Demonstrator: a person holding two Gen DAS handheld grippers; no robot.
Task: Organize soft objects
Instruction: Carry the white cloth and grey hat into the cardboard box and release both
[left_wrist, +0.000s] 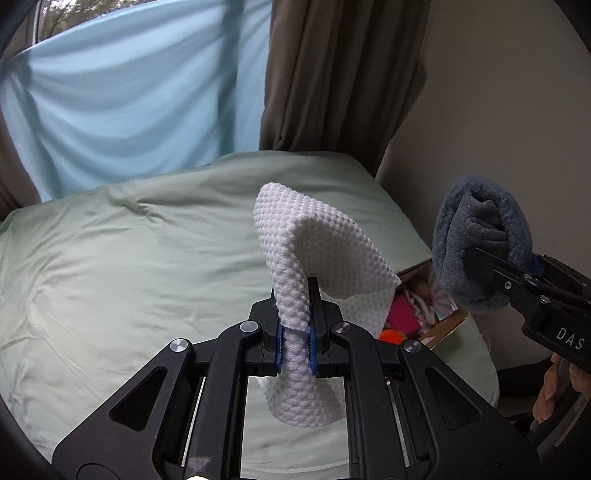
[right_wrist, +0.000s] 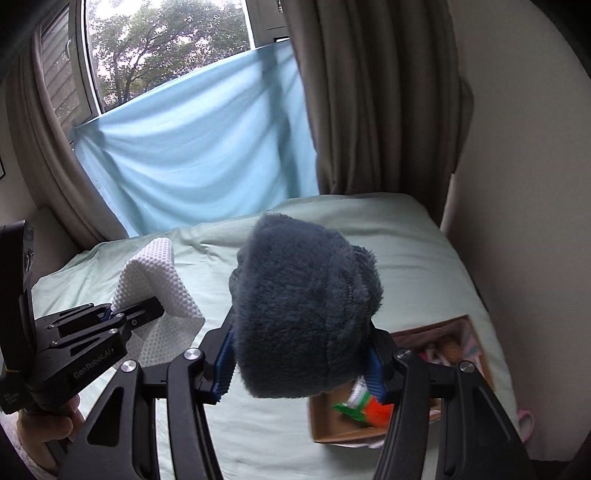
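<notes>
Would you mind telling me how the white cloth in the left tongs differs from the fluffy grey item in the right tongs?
The white waffle-textured cloth is thin and flops over; the blue-grey plush item is thick, furry and bunched. The left tongs pinch nearly shut on the cloth; the right tongs stand wider around the plush. Both hang above the pale green bed.

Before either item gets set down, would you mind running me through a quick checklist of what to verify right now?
1. left gripper shut on the white waffle cloth: ok, cloth pinched between the pads.
2. right gripper shut on the grey fuzzy item: ok, both pads press its sides.
3. Both items lifted off the green bedsheet: ok, neither drags on it.
4. Cardboard box has free room: cannot tell, pink and orange things already lie inside, and the grey item hides part of it.
5. The two grippers apart: ok, a gap shows between them.
</notes>
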